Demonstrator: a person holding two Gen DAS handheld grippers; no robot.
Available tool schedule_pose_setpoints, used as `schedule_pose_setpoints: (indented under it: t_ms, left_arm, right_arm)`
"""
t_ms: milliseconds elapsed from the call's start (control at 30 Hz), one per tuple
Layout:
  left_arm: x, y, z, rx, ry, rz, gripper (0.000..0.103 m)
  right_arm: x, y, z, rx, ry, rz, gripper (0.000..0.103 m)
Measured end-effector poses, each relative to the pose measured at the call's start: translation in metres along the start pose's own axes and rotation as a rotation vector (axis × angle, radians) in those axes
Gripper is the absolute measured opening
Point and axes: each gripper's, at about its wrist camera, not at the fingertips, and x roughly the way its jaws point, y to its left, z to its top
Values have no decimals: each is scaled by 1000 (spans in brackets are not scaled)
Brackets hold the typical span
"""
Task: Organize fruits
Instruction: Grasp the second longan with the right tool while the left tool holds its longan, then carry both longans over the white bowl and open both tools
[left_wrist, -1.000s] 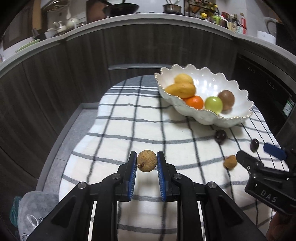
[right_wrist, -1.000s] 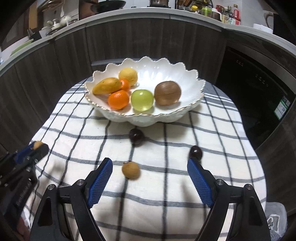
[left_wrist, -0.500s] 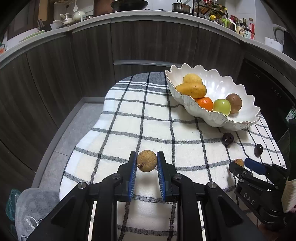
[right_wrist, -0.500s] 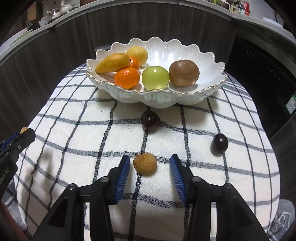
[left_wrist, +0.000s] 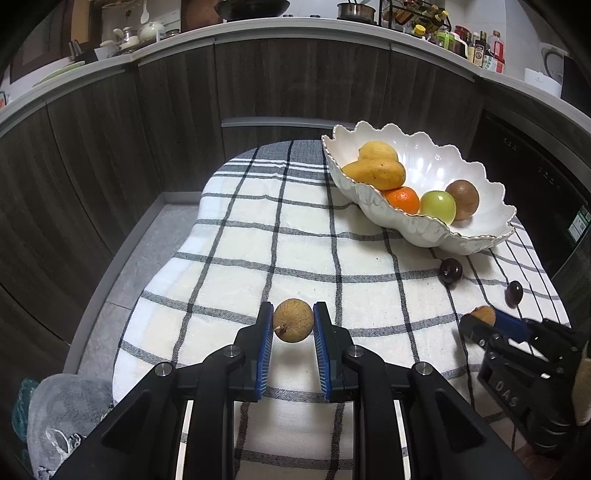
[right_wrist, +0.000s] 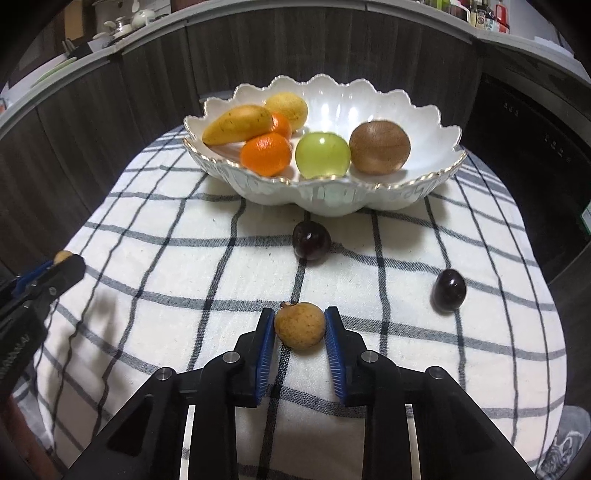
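My left gripper (left_wrist: 293, 320) is shut on a small round brown fruit (left_wrist: 293, 319), held above the checked cloth (left_wrist: 258, 266). My right gripper (right_wrist: 300, 330) is shut on a second small brown fruit (right_wrist: 300, 325) that rests on the cloth. In the left wrist view the right gripper (left_wrist: 487, 321) shows at the right with that fruit (left_wrist: 483, 315). A white scalloped bowl (right_wrist: 369, 199) holds a mango, a yellow fruit, oranges, a green fruit (right_wrist: 322, 155) and a kiwi (right_wrist: 379, 146). Two dark plums (right_wrist: 311, 240) (right_wrist: 448, 290) lie on the cloth before the bowl.
The cloth covers a small rounded table (left_wrist: 177, 258) with dark wood cabinets (left_wrist: 295, 88) behind it. A counter (left_wrist: 258, 33) above carries pots and bottles. A dark appliance (right_wrist: 535, 166) stands to the right. A grey bag (left_wrist: 62, 417) lies on the floor at the left.
My right gripper came down around the brown fruit on the cloth and its jaws closed from wide open onto it. The left gripper kept its grip on its fruit.
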Motion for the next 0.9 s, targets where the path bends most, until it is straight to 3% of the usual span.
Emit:
schedule_pose_setpoints:
  t_ms: [433,900]
  left_arm:
    - [-6,-26,19,33,-15,-52,22]
    - [-5,-67,78,105,-74,-108,22]
  right_arm:
    - [-40,-18,24,5,-102,-4,28]
    - [-60,-54,64,41,-173,-4,28]
